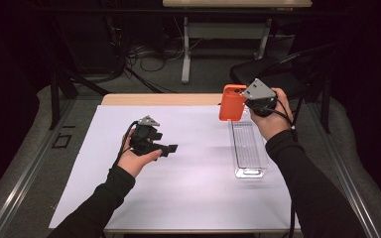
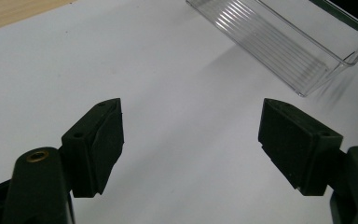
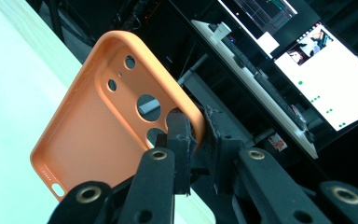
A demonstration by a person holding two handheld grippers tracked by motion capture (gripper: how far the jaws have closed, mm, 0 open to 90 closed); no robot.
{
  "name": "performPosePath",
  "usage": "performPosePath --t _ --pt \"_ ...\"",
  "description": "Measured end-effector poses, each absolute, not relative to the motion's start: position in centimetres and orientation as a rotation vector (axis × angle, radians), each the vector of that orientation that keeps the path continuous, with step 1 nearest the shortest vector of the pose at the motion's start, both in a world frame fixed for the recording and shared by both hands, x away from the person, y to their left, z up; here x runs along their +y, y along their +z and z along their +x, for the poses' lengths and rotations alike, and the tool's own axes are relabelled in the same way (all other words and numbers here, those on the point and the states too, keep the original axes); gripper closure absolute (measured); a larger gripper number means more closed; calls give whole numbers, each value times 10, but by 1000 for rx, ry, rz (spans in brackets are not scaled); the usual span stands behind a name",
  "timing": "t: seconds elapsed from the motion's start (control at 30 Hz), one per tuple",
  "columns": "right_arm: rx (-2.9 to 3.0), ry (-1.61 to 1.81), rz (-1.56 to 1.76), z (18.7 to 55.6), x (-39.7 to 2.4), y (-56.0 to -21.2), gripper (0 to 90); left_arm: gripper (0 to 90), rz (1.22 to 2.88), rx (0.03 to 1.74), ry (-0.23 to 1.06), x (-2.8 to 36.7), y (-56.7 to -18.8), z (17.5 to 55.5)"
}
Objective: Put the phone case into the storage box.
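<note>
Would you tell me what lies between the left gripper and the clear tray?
Only bare white sheet separates the left gripper from the clear tray, in the high view.

The right gripper [image 1: 248,101] held a bright orange plastic phone case [image 1: 232,103] aloft above the far end of a long clear plastic tray [image 1: 249,171], which sat on the white-topped bench [image 1: 193,188]. Well apart to the left, the left gripper [image 1: 164,147] hovered, fingers spread, nothing between them.
</note>
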State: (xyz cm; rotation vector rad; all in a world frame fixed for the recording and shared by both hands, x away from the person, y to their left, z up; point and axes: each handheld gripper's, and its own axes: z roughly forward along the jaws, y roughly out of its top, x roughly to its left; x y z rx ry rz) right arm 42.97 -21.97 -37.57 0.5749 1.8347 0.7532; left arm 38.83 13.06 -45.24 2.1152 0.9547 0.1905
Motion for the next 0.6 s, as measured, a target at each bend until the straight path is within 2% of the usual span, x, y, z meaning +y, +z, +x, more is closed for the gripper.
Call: performPosePath --t 0.6 --pt "1804 658 570 457 -252 -394 814 227 2104 968 215 139 -452 383"
